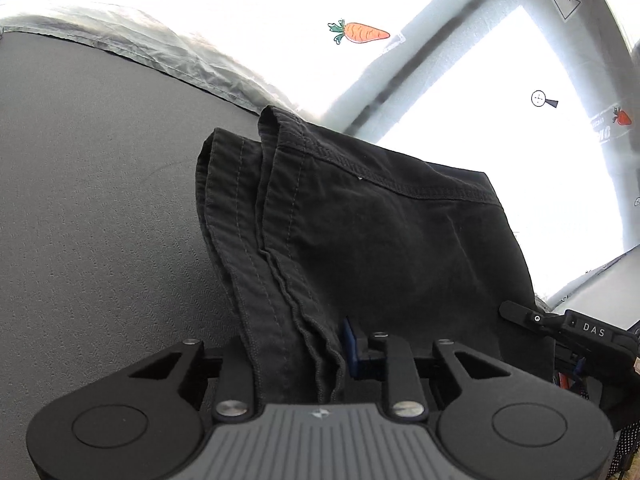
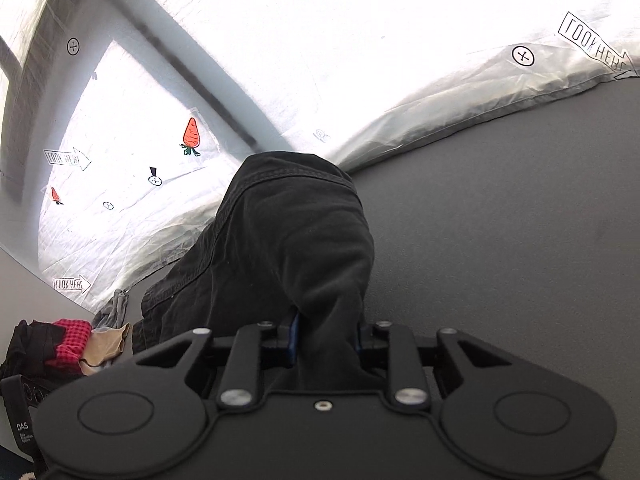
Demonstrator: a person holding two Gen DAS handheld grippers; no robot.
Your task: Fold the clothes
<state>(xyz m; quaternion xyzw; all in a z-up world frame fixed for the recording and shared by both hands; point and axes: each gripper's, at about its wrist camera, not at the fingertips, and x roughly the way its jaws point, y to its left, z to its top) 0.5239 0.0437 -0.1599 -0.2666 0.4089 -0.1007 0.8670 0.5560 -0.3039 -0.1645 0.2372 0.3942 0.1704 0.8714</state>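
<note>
The dark grey garment (image 1: 380, 240), probably trousers or shorts judging from the stitched hems, is hanging between the two grippers and is lifted above the grey table (image 1: 100, 200). The left gripper (image 1: 348, 354) is pinching a bundle of stitched edges, and the cloth is running forward from its fingers, so the long axis of the garment is lying along the gripper's pointing direction, with the doubled hems ending far from the gripper. The right gripper (image 2: 326, 340) is clamping a thick fold of the same garment (image 2: 288, 248), which is rising in front of it like a hump. Both hands are holding it equally near; neither one is free. I think the next move is depending on laying the far hems down onto the table beyond the garment, toward the crinkled white sheet (image 2: 440, 92) printed with carrots and arrows. That sheet is covering the back edge of the table behind the garment. To the left of the garment, a small pile of other clothes (image 2: 68, 340), red checked and beige, is waiting near the table corner.
</note>
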